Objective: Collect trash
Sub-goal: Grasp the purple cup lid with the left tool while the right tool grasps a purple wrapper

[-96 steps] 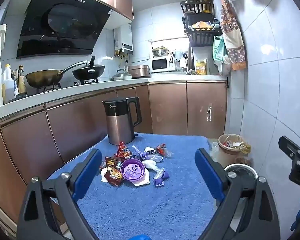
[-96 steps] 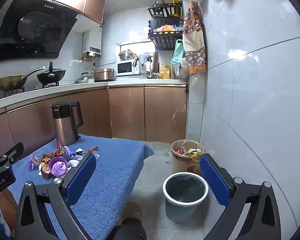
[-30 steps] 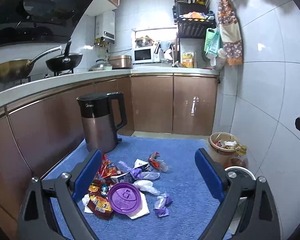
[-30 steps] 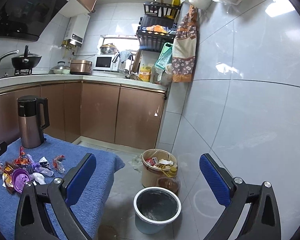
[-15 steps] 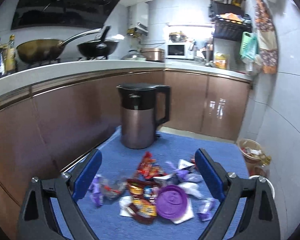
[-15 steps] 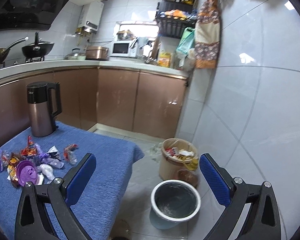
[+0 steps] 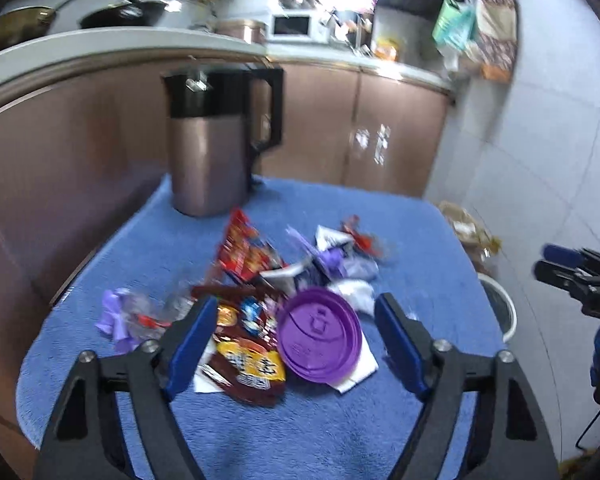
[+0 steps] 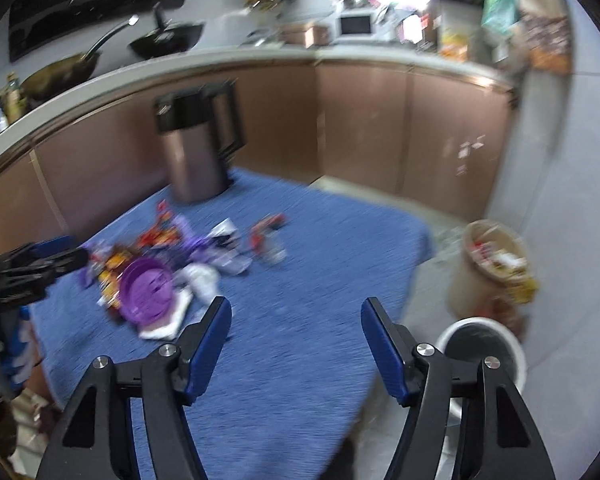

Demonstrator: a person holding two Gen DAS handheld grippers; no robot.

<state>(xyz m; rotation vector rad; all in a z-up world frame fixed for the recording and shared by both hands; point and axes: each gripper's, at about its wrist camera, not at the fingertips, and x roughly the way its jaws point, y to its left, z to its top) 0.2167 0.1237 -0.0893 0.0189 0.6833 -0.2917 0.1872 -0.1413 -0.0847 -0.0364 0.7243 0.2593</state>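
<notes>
Trash (image 7: pixel 260 280) lies in a loose heap on the blue-towelled worktop (image 7: pixel 340 420), in front of the brown kettle (image 7: pixel 208 152): snack wrappers, crumpled purple and white scraps, and a round purple lid (image 7: pixel 320 334) resting on a white napkin. The left gripper (image 7: pixel 294 340) hangs directly over the near edge of the heap, its jaws closing but apart, with the purple lid and a dark red wrapper (image 7: pixel 246 368) seen between them and nothing pressed by the pads yet. The right gripper (image 8: pixel 296 336) points at bare towel to the right of the heap, the trash ahead and off to its left; its jaws are closing too, with nothing between them. The left hand is plainly the nearer one, so the first pick likely falls to it. On the floor beyond the worktop's right edge stand a tan bin (image 8: pixel 488 264), already full, and an empty white bucket (image 8: pixel 484 348) just beside it, on the right hand's side.
</notes>
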